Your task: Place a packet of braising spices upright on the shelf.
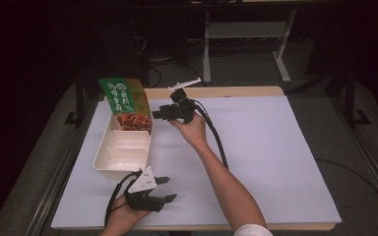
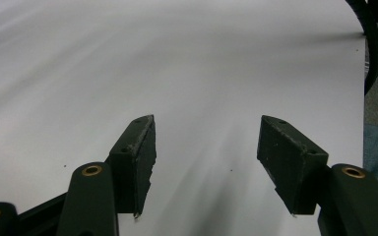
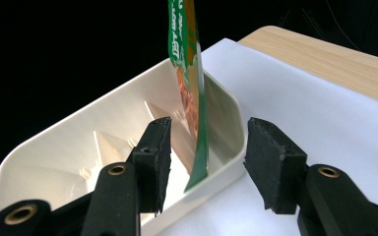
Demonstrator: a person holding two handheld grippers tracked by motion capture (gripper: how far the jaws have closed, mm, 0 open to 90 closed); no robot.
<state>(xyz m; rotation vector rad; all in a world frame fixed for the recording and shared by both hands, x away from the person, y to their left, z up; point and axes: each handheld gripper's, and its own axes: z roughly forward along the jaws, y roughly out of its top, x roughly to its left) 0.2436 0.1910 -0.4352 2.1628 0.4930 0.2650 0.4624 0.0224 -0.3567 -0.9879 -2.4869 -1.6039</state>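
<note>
A green and orange food packet [image 1: 126,101] stands on edge in the far compartment of a white divided tray [image 1: 123,164], at the table's left. My right gripper [image 1: 155,114] is held open just right of the packet, pointing at it. In the right gripper view the packet [image 3: 189,73] rises beyond the gap between the open jaws of the right gripper [image 3: 207,145], its lower corner inside the tray [image 3: 78,120]; nothing is clamped. My left gripper [image 1: 170,189] rests open near the front edge, below the tray, and the left gripper [image 2: 206,147] has only bare white sheet between its jaws.
A white sheet [image 1: 266,157] covers most of the wooden table [image 1: 236,91], with wide free room to the right. The right gripper's black cable [image 1: 219,142] trails along the forearm. Dark floor and a white frame [image 1: 246,29] lie beyond the table.
</note>
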